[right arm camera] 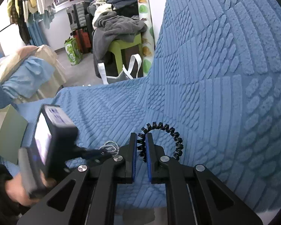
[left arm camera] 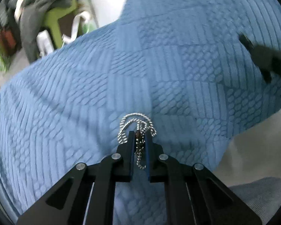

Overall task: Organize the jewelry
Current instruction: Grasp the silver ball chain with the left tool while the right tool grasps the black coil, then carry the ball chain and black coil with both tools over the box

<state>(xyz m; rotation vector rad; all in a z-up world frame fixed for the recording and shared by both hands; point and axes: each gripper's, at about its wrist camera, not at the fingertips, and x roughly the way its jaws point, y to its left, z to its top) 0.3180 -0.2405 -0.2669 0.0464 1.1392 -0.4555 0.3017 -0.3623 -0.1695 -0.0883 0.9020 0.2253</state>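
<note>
We hold a thin silver twisted-rope chain [left arm camera: 135,126] in our left hand-held gripper [left arm camera: 140,135], whose two blue-padded fingers are squeezed together on it, with loops sticking out in front and a little beaded tail hanging between the fingers. Our right hand-held gripper [right arm camera: 141,137] is pinched on a black springy coil bracelet [right arm camera: 165,137], a ring shaped like an old phone cord. Both pieces sit just over the blue bumpy quilted bedspread [left arm camera: 178,56]. We think the chain could slip out, because it is thin and smooth and only a small part is pinched. Its loose loops might catch on the bedspread's raised ribs, or knot up. The coil is stretchy, so it may spring away if we pull. The two pieces are near each other and could tangle together.
</note>
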